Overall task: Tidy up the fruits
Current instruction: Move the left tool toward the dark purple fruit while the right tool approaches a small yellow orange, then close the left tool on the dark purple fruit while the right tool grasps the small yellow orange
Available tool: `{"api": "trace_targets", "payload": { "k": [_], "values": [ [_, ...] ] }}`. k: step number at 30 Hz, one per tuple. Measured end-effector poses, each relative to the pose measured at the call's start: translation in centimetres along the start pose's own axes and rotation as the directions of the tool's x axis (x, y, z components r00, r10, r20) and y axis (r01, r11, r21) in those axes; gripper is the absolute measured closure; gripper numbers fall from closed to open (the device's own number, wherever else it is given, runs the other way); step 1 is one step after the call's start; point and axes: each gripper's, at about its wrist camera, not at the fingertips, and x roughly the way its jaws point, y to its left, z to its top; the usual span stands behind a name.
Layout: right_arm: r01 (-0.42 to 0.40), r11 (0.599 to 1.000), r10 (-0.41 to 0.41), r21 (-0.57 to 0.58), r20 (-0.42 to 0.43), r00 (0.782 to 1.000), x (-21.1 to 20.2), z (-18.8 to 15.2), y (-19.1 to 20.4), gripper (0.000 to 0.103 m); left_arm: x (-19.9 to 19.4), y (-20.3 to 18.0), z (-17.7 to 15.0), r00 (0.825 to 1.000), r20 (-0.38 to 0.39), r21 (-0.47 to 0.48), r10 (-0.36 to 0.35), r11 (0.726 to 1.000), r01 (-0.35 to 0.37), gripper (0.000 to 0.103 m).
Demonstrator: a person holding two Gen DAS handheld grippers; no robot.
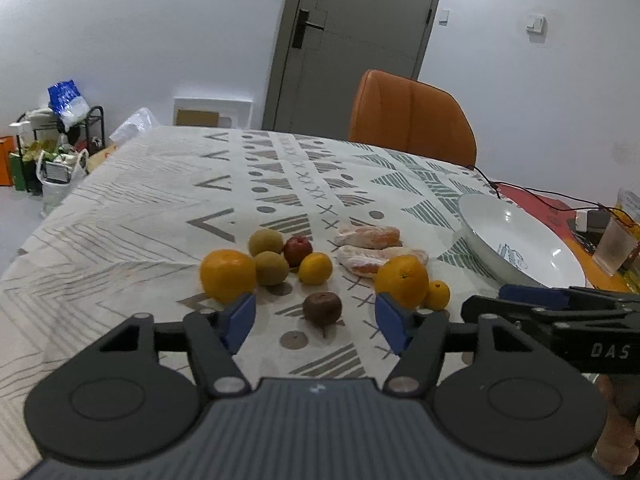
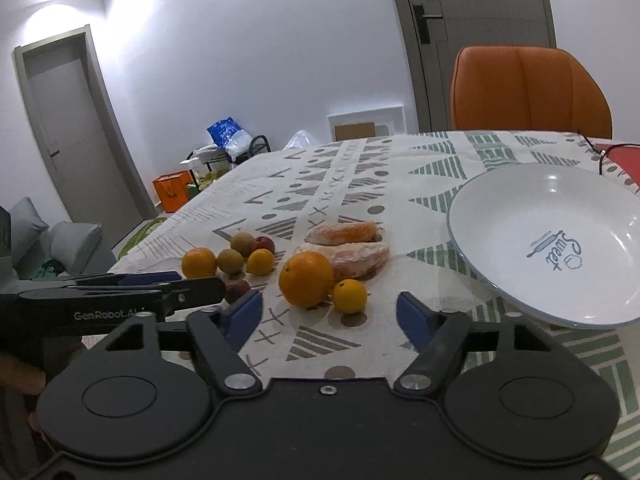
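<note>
Loose fruit lies on the patterned tablecloth (image 1: 140, 208): a large orange (image 1: 227, 276), two green-brown fruits (image 1: 265, 242), a red fruit (image 1: 297, 250), a small orange (image 1: 315, 268), a dark brown fruit (image 1: 322, 309), another large orange (image 1: 401, 281) (image 2: 306, 278), a small yellow-orange one (image 1: 437, 295) (image 2: 350, 296) and two wrapped peeled pieces (image 1: 370, 237) (image 2: 345, 233). A white bowl (image 1: 520, 236) (image 2: 520, 224) stands to the right, empty. My left gripper (image 1: 316, 320) is open, just short of the dark fruit. My right gripper (image 2: 330, 316) is open, near the small yellow-orange fruit.
An orange chair (image 1: 412, 116) stands behind the table. Cables (image 1: 532, 192), a plastic cup (image 1: 614, 246) and a red mat (image 1: 536, 200) lie at the far right. A rack with bags (image 1: 60, 136) stands on the floor to the left.
</note>
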Motion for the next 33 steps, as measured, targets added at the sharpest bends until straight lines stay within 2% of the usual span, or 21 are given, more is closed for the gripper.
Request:
{"api": "trace_targets", "payload": {
  "k": [2, 5, 7, 9, 11, 22, 26, 33],
  "values": [
    [-0.002, 1.0, 0.003, 0.008, -0.015, 1.0, 0.5, 0.1, -0.4, 0.042, 0.8, 0.0, 0.0, 1.0, -0.012, -0.01, -0.008, 1.0, 0.008, 0.045],
    [0.004, 1.0, -0.004, 0.015, -0.026, 1.0, 1.0, 0.1, -0.8, 0.046, 1.8, -0.1, 0.1, 0.999, -0.027, -0.015, -0.022, 1.0, 0.021, 0.048],
    [0.008, 1.0, -0.008, 0.018, -0.028, 1.0, 1.2, 0.2, -1.0, 0.047, 2.4, -0.2, 0.1, 0.999, -0.033, -0.005, -0.027, 1.0, 0.027, 0.054],
    [0.016, 1.0, -0.015, 0.016, -0.031, 0.999, 1.4, 0.2, -1.1, 0.047, 3.2, -0.2, 0.1, 0.998, -0.059, -0.009, -0.03, 1.0, 0.03, 0.08],
    [0.024, 1.0, -0.024, 0.015, -0.036, 0.999, 1.8, 0.2, -1.2, 0.05, 3.3, 0.1, 0.1, 0.997, -0.064, -0.03, -0.052, 0.998, 0.05, 0.08],
    [0.024, 1.0, -0.023, 0.012, -0.058, 0.998, 3.6, -0.1, -1.6, 0.064, 1.6, 0.3, 0.7, 0.999, -0.044, -0.008, -0.004, 1.0, 0.003, 0.08],
    [0.019, 1.0, -0.018, 0.006, -0.054, 0.998, 4.0, 0.0, -1.7, 0.082, 0.9, 0.4, 1.0, 0.999, -0.032, -0.011, 0.014, 1.0, -0.014, 0.08],
    [-0.018, 0.999, 0.019, 0.042, -0.016, 1.0, 2.1, 0.0, -2.2, 0.082, -0.4, -0.4, 1.3, 1.0, -0.004, 0.005, 0.023, 1.0, -0.023, 0.08]
  ]
}}
